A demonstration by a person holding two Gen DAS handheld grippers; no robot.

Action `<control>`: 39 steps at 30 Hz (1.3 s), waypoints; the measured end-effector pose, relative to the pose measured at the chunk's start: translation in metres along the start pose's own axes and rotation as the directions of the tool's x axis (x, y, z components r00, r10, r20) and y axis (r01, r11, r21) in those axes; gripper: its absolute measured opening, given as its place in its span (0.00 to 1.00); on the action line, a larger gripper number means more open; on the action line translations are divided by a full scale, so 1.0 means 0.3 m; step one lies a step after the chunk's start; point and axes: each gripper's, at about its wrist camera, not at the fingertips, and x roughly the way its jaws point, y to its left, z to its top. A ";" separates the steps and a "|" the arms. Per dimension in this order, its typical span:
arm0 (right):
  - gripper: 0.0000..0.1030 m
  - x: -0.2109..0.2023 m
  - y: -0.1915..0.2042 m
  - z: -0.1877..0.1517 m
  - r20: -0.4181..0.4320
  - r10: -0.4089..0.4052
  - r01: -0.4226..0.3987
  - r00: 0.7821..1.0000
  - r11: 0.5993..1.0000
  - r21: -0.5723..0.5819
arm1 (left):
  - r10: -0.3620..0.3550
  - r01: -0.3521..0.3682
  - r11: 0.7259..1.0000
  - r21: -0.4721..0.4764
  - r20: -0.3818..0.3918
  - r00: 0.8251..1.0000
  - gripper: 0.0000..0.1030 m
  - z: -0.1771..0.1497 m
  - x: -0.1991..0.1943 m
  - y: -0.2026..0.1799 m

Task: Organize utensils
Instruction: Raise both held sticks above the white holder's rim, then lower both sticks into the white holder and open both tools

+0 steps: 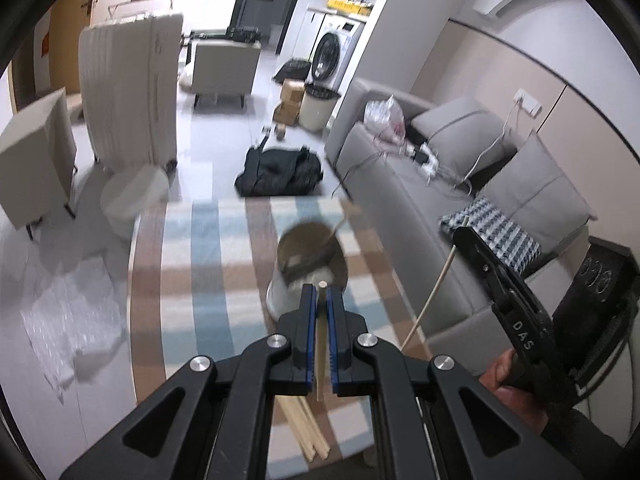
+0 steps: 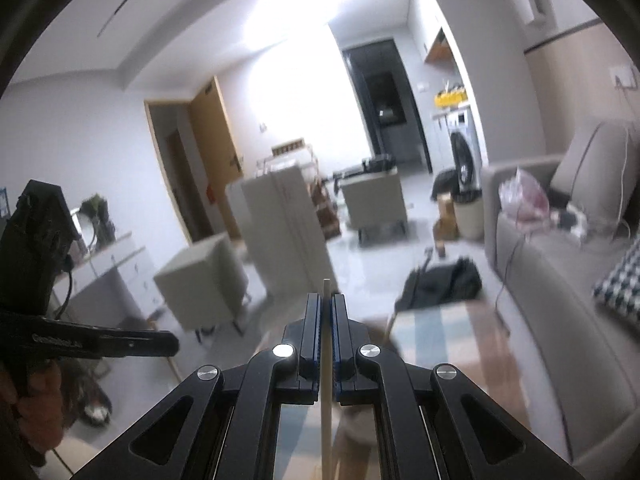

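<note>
My left gripper (image 1: pixel 321 288) is shut on a pale wooden chopstick (image 1: pixel 320 340) and holds it above the striped tablecloth (image 1: pixel 208 280), just before a white utensil holder (image 1: pixel 280 296) with dark utensils (image 1: pixel 308 248) in it. Several more chopsticks (image 1: pixel 308 428) lie on the cloth below. My right gripper (image 2: pixel 326 298) is shut on another chopstick (image 2: pixel 326 400), held upright. It shows at the right of the left wrist view (image 1: pixel 496 276), its chopstick (image 1: pixel 432 296) slanting down toward the table.
A grey sofa (image 1: pixel 404 184) with cushions and cables runs along the right of the table. A black bag (image 1: pixel 280 172) lies on the floor beyond the table's far edge. A white round stool (image 1: pixel 134 192), beige chairs and a folded mattress stand at the left.
</note>
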 end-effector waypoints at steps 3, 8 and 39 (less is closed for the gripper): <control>0.04 0.052 -0.026 0.084 0.045 0.009 -0.009 0.999 1.000 -0.002 | 0.015 -0.015 1.000 0.011 0.045 0.999 0.01 0.091 0.003 -0.007; 0.04 0.174 -0.047 0.167 0.102 0.010 -0.005 0.995 0.999 -0.053 | 0.022 -0.023 1.000 0.013 0.095 0.995 0.01 0.229 0.066 0.019; 0.04 0.581 -0.193 -0.028 0.038 -0.009 0.009 0.999 1.000 0.010 | 0.023 -0.023 0.999 0.041 -0.014 1.000 0.01 0.253 0.425 0.117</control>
